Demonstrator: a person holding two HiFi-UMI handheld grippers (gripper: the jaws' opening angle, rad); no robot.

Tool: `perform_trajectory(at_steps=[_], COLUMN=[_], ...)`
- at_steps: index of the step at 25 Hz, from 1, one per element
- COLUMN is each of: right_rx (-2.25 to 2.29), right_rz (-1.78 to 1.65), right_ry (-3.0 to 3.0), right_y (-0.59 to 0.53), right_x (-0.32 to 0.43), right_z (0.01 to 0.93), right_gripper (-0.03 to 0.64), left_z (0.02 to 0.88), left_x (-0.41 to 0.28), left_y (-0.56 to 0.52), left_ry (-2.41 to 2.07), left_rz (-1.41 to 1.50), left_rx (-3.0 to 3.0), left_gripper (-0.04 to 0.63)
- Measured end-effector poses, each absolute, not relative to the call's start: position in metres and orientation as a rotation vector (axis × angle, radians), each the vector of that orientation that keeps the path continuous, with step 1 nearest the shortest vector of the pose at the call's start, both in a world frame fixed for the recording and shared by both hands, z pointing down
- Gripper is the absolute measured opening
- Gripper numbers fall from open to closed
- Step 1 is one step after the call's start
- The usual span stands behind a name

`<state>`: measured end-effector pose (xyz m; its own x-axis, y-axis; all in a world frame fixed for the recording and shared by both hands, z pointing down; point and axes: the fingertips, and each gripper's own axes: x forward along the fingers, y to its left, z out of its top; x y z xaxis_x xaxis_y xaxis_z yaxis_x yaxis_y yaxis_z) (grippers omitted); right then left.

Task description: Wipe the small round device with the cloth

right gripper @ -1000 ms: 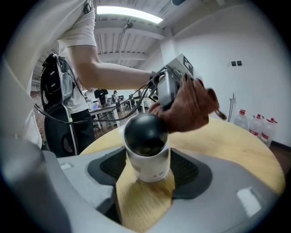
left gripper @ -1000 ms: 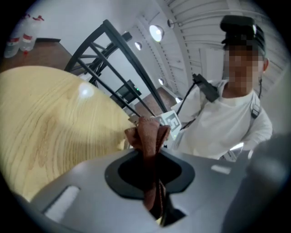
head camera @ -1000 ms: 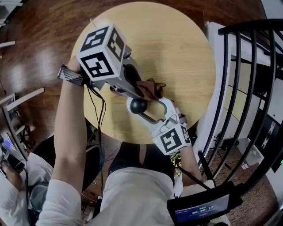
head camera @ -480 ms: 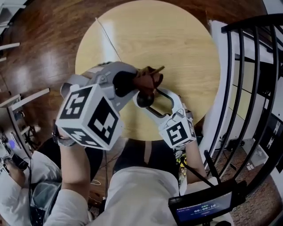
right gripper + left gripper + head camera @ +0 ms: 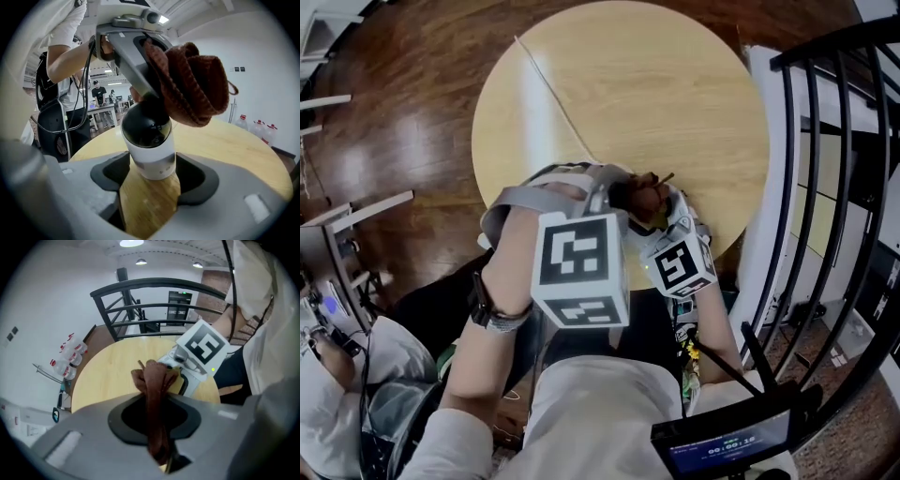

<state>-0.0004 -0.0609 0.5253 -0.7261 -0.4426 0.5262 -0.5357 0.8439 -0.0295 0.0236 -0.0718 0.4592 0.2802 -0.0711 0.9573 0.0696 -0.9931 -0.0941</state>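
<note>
Sitting clamped between the jaws of the right gripper [image 5: 150, 176], the small round device [image 5: 149, 140] has the cloth [image 5: 192, 84] bunched against its dark dome, pinched tight in the left gripper [image 5: 154, 420] just above. Pressing too hard could, I judge, lever the device from that grip onto the wooden table [image 5: 243, 145] beneath; a black railing [image 5: 825, 45] stands beyond.

Small round device [image 5: 147, 140]: white cylindrical base, glossy black domed top. Stands upright, clamped at the base between the jaws of the right gripper [image 5: 152, 177].

Cloth [image 5: 192, 86]: reddish-brown, knitted, bunched into thick folds. Runs as a narrow strip through the closed jaws of the left gripper [image 5: 154, 420], bulges out past the tips, and sits right at the dome's upper side.
</note>
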Motion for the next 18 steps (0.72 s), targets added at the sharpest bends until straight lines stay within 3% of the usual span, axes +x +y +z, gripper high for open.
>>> perform_trajectory(at_steps=[8, 18], right_rx=[0.787, 0.835], right_rz=[0.245, 0.24], right_ry=[-2.472, -2.462], right_y=[-0.066, -0.069], right_x=[0.003, -0.001], right_z=[0.534, 0.534], right_gripper=[0.307, 0.29], left_z=[0.448, 0.454], left_x=[0.028, 0.007], left_y=[-0.067, -0.038], left_ry=[0.249, 0.083], left_rz=[-1.67, -1.773], left_rx=[-2.341, -2.149], left_gripper=[0.067, 0.067])
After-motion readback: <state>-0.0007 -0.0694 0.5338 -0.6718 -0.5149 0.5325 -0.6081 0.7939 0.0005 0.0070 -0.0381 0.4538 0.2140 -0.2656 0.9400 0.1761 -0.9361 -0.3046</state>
